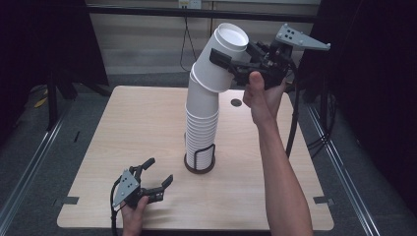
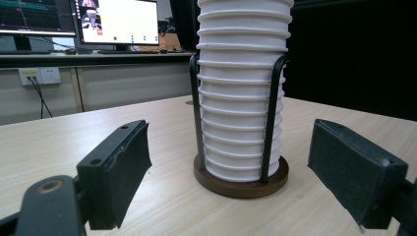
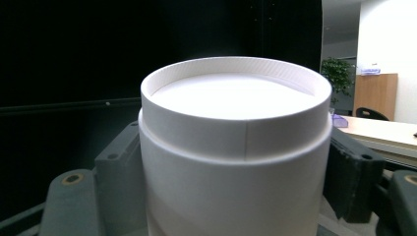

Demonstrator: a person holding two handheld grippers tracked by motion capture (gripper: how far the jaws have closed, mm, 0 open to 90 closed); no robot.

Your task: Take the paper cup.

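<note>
- The right tool (image 1: 231,63) grips the top paper cup (image 1: 223,56) by its sides, upside down and tilted toward 1 o'clock, probably to break it free of the nested cups.
- The cup stack (image 1: 201,125) stands mid-worktop in a wire holder (image 1: 200,162) whose dark base and uprights keep the column upright.
- The left tool (image 1: 156,173) rests on the worktop (image 1: 123,128) at 7 o'clock from the holder, jaws spread and grasping nothing, likely waiting to steady the stack.
</note>
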